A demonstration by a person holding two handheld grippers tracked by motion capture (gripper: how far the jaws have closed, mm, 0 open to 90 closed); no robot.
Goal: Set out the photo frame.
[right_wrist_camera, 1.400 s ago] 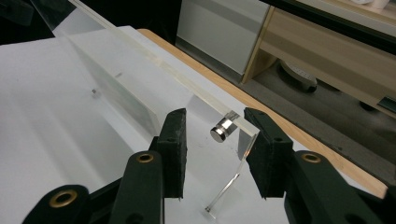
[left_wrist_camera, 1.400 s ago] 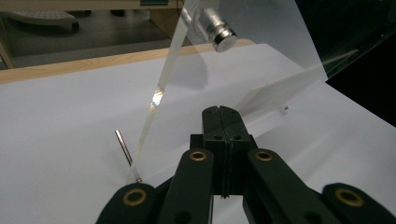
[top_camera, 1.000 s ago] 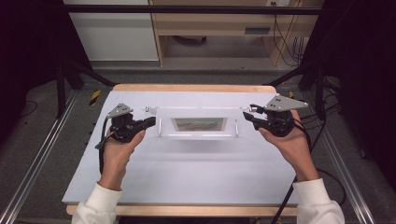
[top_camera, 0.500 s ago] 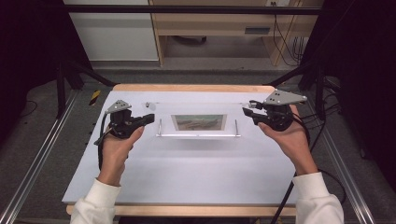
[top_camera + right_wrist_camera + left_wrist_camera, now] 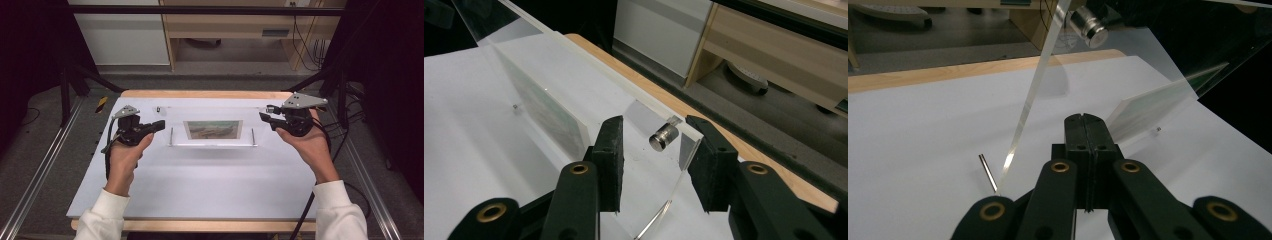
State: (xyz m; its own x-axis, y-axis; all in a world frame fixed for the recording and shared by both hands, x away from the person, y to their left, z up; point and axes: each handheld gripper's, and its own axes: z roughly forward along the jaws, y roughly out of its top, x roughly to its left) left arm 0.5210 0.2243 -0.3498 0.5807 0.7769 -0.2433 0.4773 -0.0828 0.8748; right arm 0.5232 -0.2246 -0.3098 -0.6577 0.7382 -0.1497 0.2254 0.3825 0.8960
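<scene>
Standing on the white surface (image 5: 200, 185) between both hands, the clear acrylic photo frame (image 5: 212, 131) runs its long axis left to right, picture facing the person; the right gripper (image 5: 654, 155) gapes around its corner near a metal standoff (image 5: 663, 137), gripping nothing; the left gripper (image 5: 1084, 131) is clenched and empty just beside it; a careless nudge could topple or slide the slick panel.

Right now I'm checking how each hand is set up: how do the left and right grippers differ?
The left gripper has its jaws pressed together with nothing between them; the right gripper has its jaws spread, straddling the corner of the clear picture frame with its metal stud. The left gripper sits beside the frame's left end, the right gripper at its far right corner. Both are black, hand-held, and point inward at the frame.
</scene>
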